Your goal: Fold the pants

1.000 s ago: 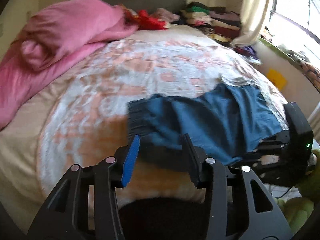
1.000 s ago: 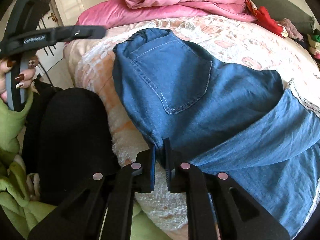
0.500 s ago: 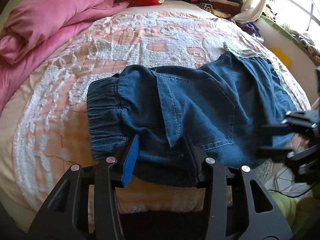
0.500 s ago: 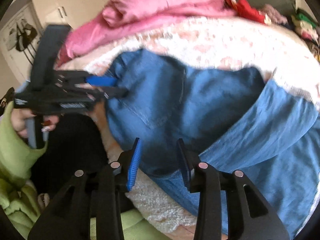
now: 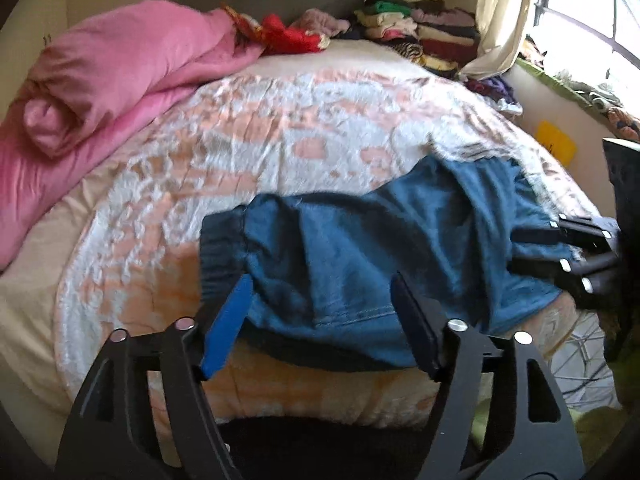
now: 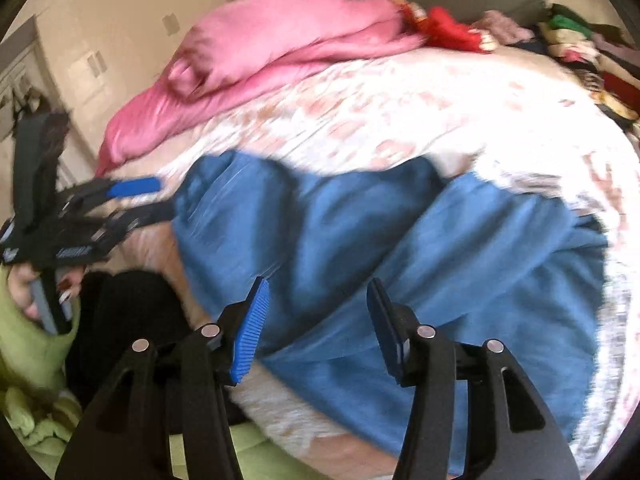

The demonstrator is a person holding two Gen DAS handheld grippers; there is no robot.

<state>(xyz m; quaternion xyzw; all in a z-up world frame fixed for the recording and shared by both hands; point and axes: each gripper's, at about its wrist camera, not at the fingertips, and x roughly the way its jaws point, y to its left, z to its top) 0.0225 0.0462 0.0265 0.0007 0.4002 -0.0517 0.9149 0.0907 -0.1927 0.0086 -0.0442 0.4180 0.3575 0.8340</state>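
Counts: one pair of blue denim pants [image 5: 384, 248], one pink duvet [image 5: 112, 80], one stack of folded clothes [image 5: 420, 36], two grippers.
Pants: lying folded over on the patterned bedspread [image 5: 248, 136], along the near edge of the bed and toward its near right corner; the elastic waistband [image 5: 220, 256] points to the bed's left side in the left wrist view.
Duvet: rolled up along the far left side of the bed.
Clothes stack: at the far right corner of the bed, by the curtain [image 5: 500, 16].
Change, right side: a second ago the right gripper's pads were pinched together on the pants' edge; half a second ago they had parted, and now they stand wider apart.
Change, left side: the left gripper's gap is much as before, and the view has pulled back from the close look at the pocket half a second ago.
Left gripper [image 5: 320, 320]: fingers spread wide, holding nothing, poised at the near edge of the pants; contact with the cloth cannot be told.
Right gripper [image 6: 316, 328]: fingers spread wide, empty, over the pants' near edge; the view is motion-blurred.
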